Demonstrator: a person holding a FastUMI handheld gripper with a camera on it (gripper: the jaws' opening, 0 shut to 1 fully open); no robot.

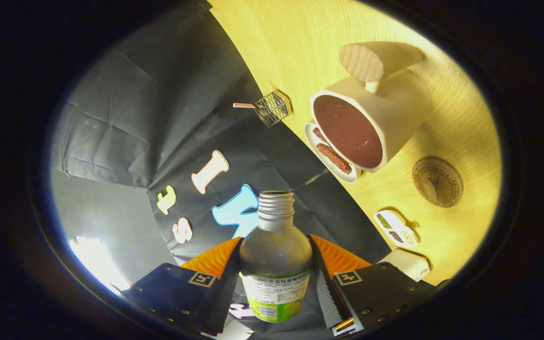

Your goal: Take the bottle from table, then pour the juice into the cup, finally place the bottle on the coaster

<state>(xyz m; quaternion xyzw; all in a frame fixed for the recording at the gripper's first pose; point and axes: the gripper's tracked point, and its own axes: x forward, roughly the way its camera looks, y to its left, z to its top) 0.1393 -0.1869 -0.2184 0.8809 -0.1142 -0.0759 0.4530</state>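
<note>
Gripper (276,269) clamped on the uncapped bottle (276,264), both fingers pressing its sides.
Beyond the fingers, the round white cup (371,125) holds dark liquid; a round embossed coaster (437,182) lies near it on the pale wood-grain table (291,42).

Screwed gripper (276,264) housings, square markers

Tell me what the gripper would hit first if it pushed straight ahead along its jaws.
Probably nothing solid soon. The gripper, jaws clamped on the bottle, points at the black cloth wall. The cup and table lie off to the side; depth is unclear.
</note>
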